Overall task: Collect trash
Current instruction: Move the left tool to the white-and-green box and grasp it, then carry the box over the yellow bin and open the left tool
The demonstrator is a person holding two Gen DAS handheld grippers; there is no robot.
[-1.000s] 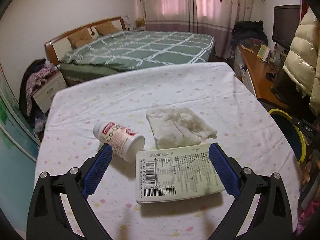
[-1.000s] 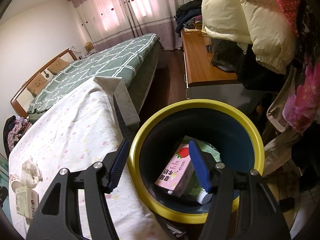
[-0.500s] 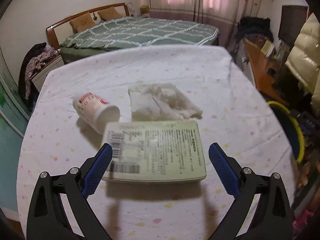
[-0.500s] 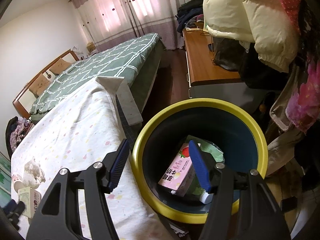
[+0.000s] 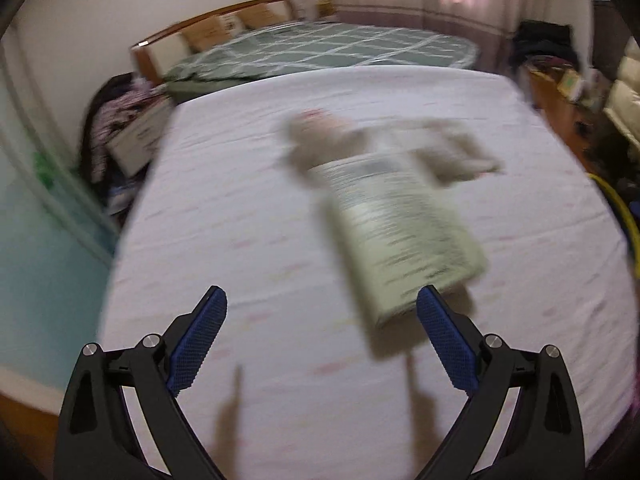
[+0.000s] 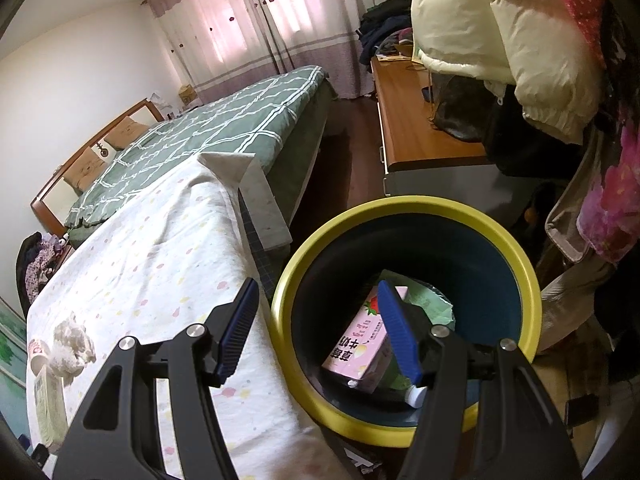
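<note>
The left wrist view is motion-blurred. A pale printed packet lies on the dotted tablecloth, with a crumpled tissue and a white cup behind it. My left gripper is open and empty, its right finger near the packet's near corner. My right gripper is open and empty over the rim of the yellow-rimmed blue bin, which holds a pink milk carton. The packet, tissue and cup also show far left there.
A green checked bed lies beyond the table. A wooden desk and hanging jackets stand right of the bin. A nightstand with clothes is at the left.
My left gripper has swung left and pulled back, so the packet now sits off to the right and looks turned. The right gripper has barely moved over the bin.
</note>
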